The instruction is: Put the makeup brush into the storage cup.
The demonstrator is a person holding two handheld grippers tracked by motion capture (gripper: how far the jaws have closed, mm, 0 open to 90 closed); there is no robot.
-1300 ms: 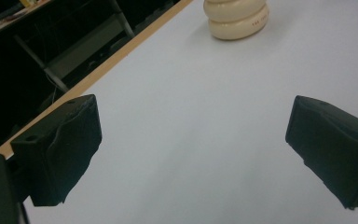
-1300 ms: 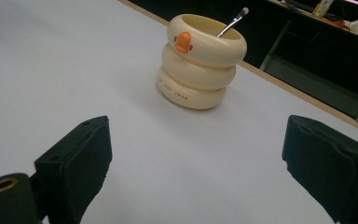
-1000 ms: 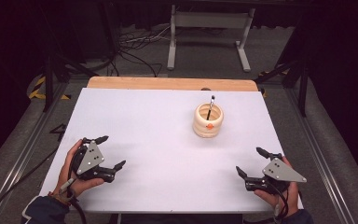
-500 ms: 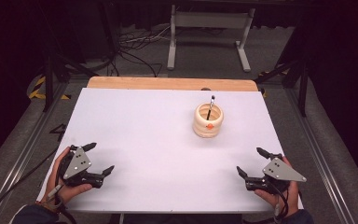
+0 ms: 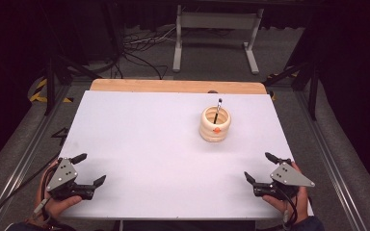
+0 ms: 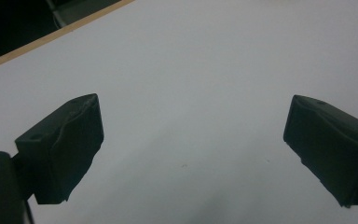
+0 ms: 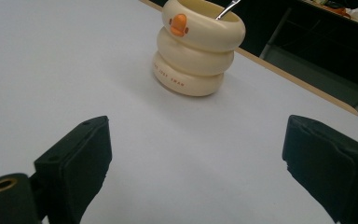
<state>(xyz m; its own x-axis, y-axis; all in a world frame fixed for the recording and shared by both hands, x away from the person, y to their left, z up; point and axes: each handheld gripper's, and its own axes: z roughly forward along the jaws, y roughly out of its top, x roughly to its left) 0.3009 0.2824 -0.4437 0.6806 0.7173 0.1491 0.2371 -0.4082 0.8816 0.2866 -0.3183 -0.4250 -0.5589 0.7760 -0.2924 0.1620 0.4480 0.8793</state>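
Note:
A cream ringed holder (image 5: 215,124) with an orange beak mark stands on the white table (image 5: 164,139), right of centre toward the back. A thin black pen (image 5: 218,108) leans inside it. The right gripper view has the same holder (image 7: 196,45) ahead of wide-apart jaws. My left gripper (image 5: 88,169) rests near the front left corner, open, nothing between its jaws. My right gripper (image 5: 260,166) sits near the front right edge, open and empty, well short of the holder. In the left gripper view the left gripper (image 6: 193,140) frames bare white tabletop.
A wooden strip (image 5: 173,86) runs along the table's far edge. Beyond it are a metal stand (image 5: 217,29) and cables (image 5: 139,43) on the dark floor. Metal rails (image 5: 24,154) flank the table's sides.
My left gripper has drawn back toward the front left corner of the table, and still stands open. The right gripper and the holder have stayed put.

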